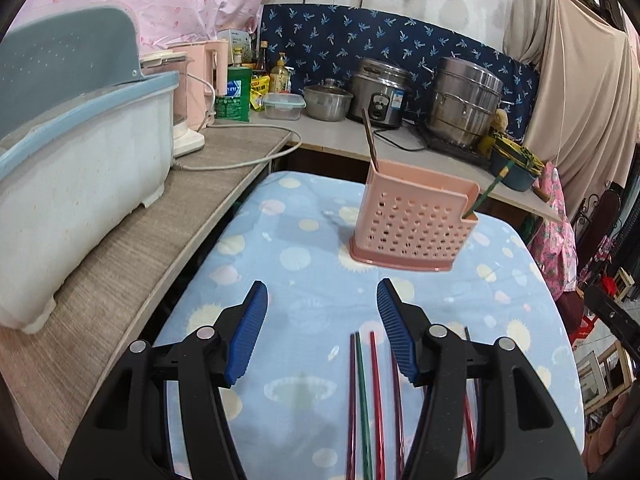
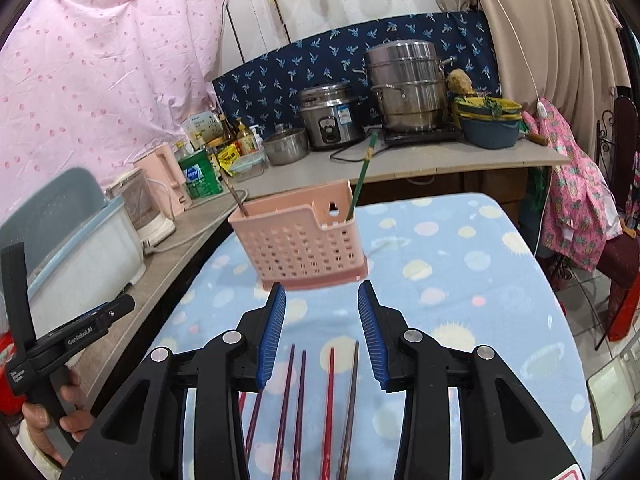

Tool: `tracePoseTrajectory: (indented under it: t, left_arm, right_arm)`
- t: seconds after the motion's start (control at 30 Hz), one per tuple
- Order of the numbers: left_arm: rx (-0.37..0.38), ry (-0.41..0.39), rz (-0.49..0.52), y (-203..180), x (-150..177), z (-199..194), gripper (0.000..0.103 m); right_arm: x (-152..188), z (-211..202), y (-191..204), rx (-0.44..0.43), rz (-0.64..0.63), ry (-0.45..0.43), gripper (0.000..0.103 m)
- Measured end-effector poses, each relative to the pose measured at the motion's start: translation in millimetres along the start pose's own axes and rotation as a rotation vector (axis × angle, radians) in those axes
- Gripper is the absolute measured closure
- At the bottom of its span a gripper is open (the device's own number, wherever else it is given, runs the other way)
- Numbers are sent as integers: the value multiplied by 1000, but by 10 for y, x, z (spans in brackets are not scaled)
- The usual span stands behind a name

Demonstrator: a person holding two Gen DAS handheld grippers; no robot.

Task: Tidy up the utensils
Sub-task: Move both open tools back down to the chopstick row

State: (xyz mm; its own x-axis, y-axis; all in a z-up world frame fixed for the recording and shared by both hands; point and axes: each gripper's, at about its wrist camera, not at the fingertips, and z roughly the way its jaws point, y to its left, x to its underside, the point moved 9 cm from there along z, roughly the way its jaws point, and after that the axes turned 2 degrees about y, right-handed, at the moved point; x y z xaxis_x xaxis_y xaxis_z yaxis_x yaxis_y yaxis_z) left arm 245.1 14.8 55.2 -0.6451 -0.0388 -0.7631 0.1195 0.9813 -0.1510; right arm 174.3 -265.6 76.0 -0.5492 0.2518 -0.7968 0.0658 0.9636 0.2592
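Red chopsticks [image 2: 327, 412] lying lengthwise toward pink holder [image 2: 300, 248], green one [image 2: 362, 176] upright

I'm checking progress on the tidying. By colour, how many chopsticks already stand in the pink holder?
Brown chopstick: 1
Green chopstick: 1
Total in the pink holder: 2
More chopsticks lie on the tablecloth. They are partly hidden, so they are not counted.
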Motion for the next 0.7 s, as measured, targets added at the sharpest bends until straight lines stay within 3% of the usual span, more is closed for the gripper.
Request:
tracePoseTrajectory:
  t: [0.7]
  left_arm:
    - [-36,115,-7,186,983,-131,49]
  right_arm:
    - [1250,-51,-131,32,0,168,66]
